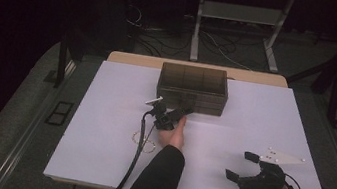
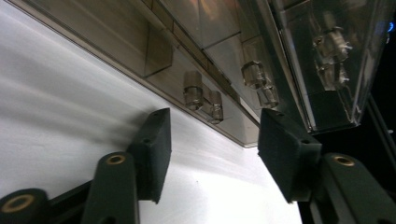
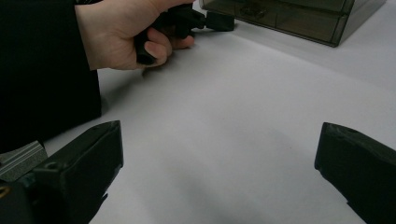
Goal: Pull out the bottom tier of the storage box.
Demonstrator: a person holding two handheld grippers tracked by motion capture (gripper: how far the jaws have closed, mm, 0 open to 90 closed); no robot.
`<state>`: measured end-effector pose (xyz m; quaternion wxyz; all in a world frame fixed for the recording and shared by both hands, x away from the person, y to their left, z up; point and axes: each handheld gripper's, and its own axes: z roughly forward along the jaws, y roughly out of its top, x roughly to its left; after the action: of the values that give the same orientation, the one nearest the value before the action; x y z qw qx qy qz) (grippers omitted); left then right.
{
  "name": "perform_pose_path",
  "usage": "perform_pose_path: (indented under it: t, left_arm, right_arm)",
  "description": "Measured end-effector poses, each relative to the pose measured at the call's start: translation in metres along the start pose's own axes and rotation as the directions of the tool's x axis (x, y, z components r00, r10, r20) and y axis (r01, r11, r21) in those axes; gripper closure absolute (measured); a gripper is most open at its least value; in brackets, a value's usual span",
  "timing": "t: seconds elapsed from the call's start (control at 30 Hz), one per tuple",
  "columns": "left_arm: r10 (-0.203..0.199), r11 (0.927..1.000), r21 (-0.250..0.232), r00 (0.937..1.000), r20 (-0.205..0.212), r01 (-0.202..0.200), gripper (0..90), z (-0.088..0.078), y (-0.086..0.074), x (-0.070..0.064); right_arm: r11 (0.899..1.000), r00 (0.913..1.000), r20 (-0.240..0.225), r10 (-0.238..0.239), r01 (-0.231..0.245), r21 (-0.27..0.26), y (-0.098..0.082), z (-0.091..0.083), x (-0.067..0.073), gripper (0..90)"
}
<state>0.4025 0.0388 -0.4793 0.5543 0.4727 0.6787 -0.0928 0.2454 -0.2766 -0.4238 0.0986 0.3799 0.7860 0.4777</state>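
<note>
A smoky see-through drawer box [image 1: 192, 88] stands at the back middle of the white table [image 1: 102, 115]. My left gripper [image 1: 185, 111] lies low at the box's front, jaws pointing at it. In the left gripper view the jaws [image 2: 215, 154] stand apart with nothing pressed between the pads [image 2: 156, 149]. Small clear drawer knobs [image 2: 194, 91] sit just ahead of them on the box front [image 2: 116, 37]. My right gripper [image 1: 240, 166] rests near the front right, open wide over bare table [image 3: 219, 172]. The right gripper view also shows the left hand [image 3: 121, 37] and the box [image 3: 299, 18].
Two thin rings [image 1: 144, 141] lie on the table beside the left forearm. The left gripper's cable [image 1: 134, 155] trails toward the table's front edge. Beyond the table's far edge are a metal stand [image 1: 237, 29] and loose cables on the floor.
</note>
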Motion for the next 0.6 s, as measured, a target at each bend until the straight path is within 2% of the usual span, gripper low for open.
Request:
perform_pose_path:
  t: [0.3,0.6]
  left_arm:
    - [-0.03,0.9995,0.001,0.9995,-0.004,0.03,59.6,0.003,0.003,0.006]
    - [-0.051,0.9987,0.006,0.9987,0.002,0.051,68.3,0.004,0.005,0.011]
  right_arm:
    - [1.0,1.0,0.0,0.0,0.0,0.0,0.0,0.0,0.0,0.6]
    - [1.0,1.0,-0.001,-0.001,0.001,-0.004,0.001,0.0,-0.001,0.6]
